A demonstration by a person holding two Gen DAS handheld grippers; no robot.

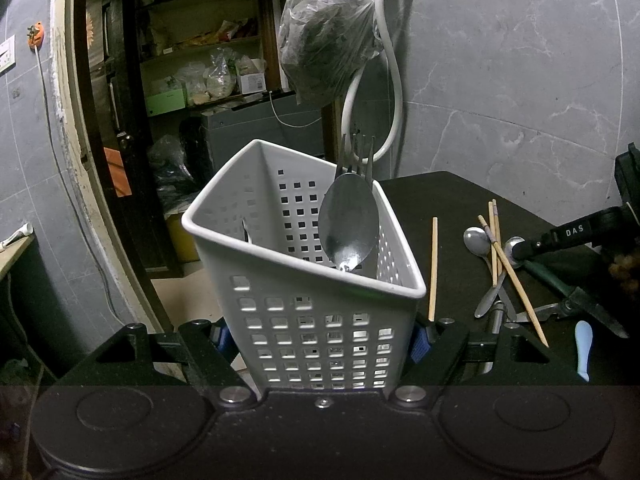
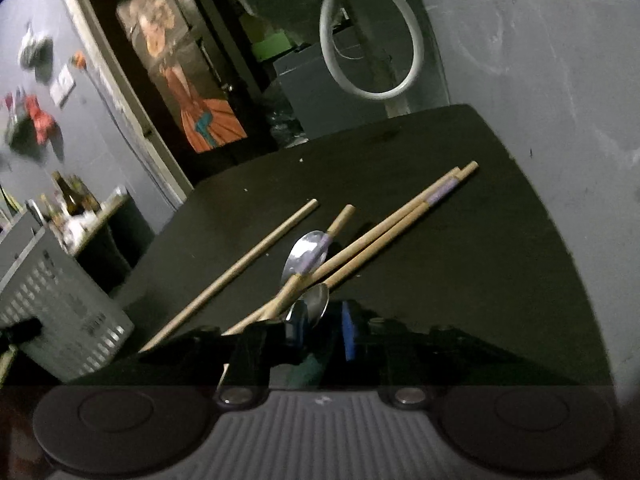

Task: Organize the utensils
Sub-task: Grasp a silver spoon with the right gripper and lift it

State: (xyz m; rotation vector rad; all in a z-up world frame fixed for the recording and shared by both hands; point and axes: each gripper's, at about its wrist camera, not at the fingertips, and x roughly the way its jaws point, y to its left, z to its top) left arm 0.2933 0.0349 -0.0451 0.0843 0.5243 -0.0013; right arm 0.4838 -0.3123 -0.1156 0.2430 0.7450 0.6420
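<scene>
My left gripper [image 1: 320, 342] is shut on the white perforated basket [image 1: 280, 258], its blue pads pressing on both side walls. A large steel spoon [image 1: 348, 220] and a fork [image 1: 358, 156] stand in the basket. To the right, on the black table, lie loose chopsticks [image 1: 433, 268] and two small spoons under more chopsticks. My right gripper [image 1: 520, 250] reaches down to one of them. In the right wrist view its jaws [image 2: 323, 332] stand slightly apart around that small spoon's bowl [image 2: 318, 302]; the right pad is clear of it. A second spoon [image 2: 306, 256] and crossed chopsticks [image 2: 400, 224] lie just beyond.
A green-handled knife [image 1: 576, 300], scissors [image 1: 536, 312] and a light blue handle [image 1: 583, 350] lie near the table's front right. A filled plastic bag [image 1: 324, 40] and a white hose [image 1: 394, 92] hang behind the basket. The table's [image 2: 460, 280] left edge drops off near the basket [image 2: 60, 312].
</scene>
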